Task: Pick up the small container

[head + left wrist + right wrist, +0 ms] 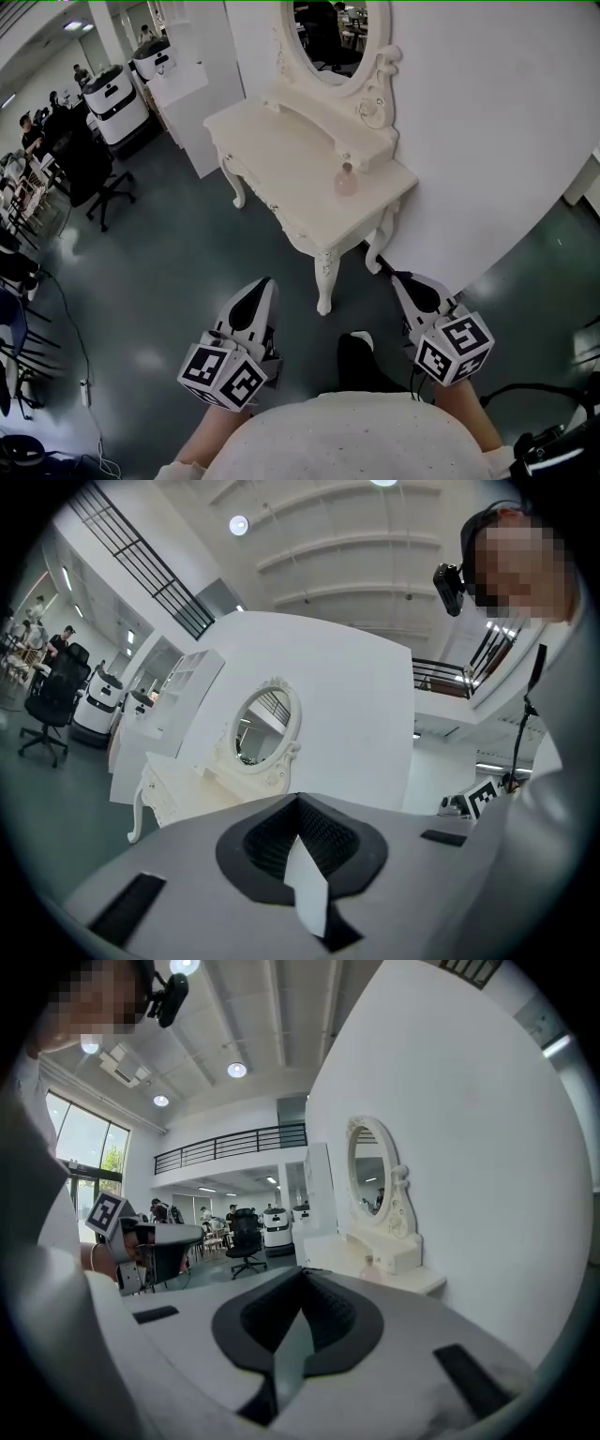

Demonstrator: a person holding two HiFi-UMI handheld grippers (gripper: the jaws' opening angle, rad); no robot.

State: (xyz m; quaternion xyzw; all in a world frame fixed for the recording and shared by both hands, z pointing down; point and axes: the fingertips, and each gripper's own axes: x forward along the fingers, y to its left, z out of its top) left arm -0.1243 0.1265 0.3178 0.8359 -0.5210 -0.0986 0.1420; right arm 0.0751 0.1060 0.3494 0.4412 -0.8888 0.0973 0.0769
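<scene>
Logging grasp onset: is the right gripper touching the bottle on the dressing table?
Apart. Head view shows the right gripper over floor, short of the bottle.

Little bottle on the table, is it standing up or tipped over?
Standing up: the bottle rests on its base on the table, neck pointing up.

No writing, label, brand or number can be read anywhere.

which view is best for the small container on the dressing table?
Head view: the small container stands unobstructed on the dressing table, seen from above. Right gripper view shows it tiny and faint. Left gripper view shows the table, container not discernible.
</scene>
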